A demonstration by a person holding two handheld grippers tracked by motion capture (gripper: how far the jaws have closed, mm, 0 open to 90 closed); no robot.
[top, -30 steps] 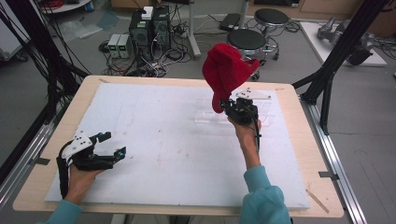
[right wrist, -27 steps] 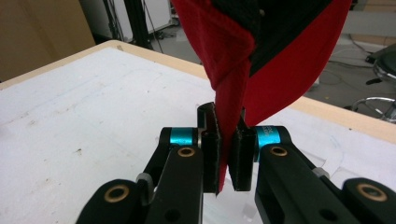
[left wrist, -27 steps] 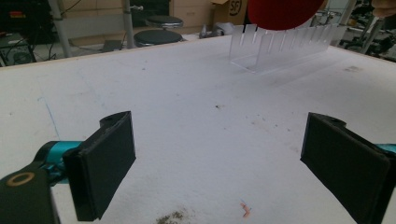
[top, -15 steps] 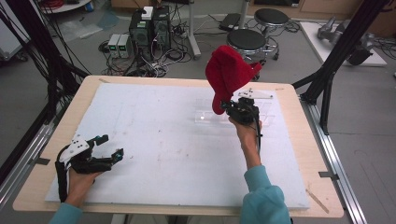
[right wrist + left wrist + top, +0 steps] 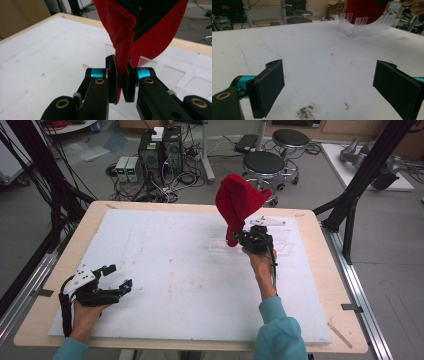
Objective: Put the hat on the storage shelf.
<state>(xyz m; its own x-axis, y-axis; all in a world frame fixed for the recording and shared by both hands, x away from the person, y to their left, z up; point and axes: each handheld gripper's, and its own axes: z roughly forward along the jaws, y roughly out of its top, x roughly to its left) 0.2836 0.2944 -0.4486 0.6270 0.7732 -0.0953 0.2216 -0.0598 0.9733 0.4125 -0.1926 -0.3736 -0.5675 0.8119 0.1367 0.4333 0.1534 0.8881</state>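
A red cap (image 5: 238,204) is held up above the far right part of the table, its rim pinched by my right gripper (image 5: 248,240), which is shut on it. In the right gripper view the red cap (image 5: 140,27) rises from between the two pads of my right gripper (image 5: 120,75). Just beyond it stands a clear acrylic slotted rack (image 5: 277,242), (image 5: 364,26), (image 5: 175,75). My left gripper (image 5: 117,279) rests low at the near left, open with nothing between its jaws; in its own view my left gripper (image 5: 329,82) faces bare board.
A white foam board (image 5: 175,270) covers the wooden table (image 5: 320,270). Black frame posts (image 5: 360,185) stand at both sides. Stools (image 5: 265,165) and computer boxes (image 5: 160,150) with cables sit on the floor beyond the far edge.
My left gripper has slid slightly towards the near left edge. The right gripper and the cap have stayed in place.
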